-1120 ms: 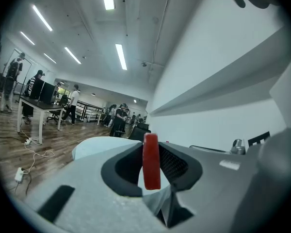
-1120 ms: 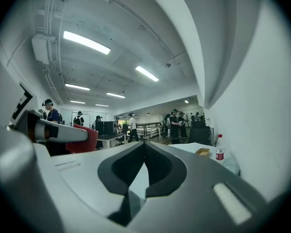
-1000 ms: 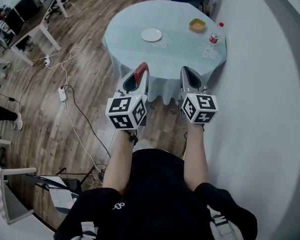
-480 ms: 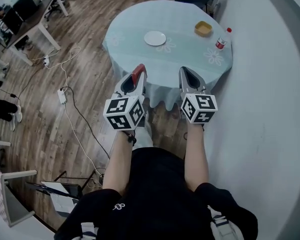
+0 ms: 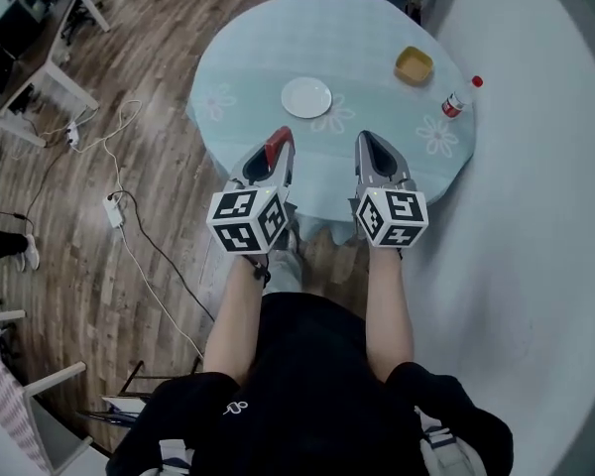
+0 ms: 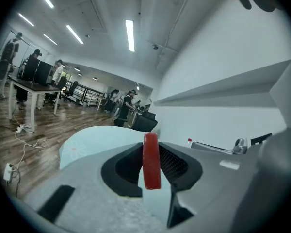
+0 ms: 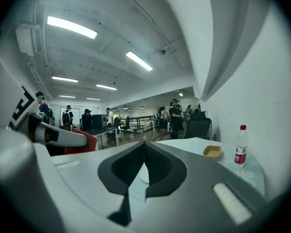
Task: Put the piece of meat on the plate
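A flat red piece of meat (image 5: 277, 147) stands on edge between the jaws of my left gripper (image 5: 279, 151), which is shut on it. From the left gripper view the meat (image 6: 151, 160) sticks up between the two dark pads. A small white plate (image 5: 306, 97) lies on the round table (image 5: 248, 58) with a pale blue cloth, a short way beyond both grippers. My right gripper (image 5: 368, 144) is held beside the left one, over the table's near edge. In the right gripper view its jaws meet at the tips (image 7: 144, 145) with nothing between them.
A yellow bowl (image 5: 414, 64) and a red-capped bottle (image 5: 458, 100) stand at the table's far right, near a curved white wall (image 5: 535, 216). Cables and a power strip (image 5: 112, 209) lie on the wooden floor at the left. Desks and people are farther off.
Both grippers have come forward side by side to the table's near edge. The table and plate now sit closer and lower in the head view. The meat stays gripped.
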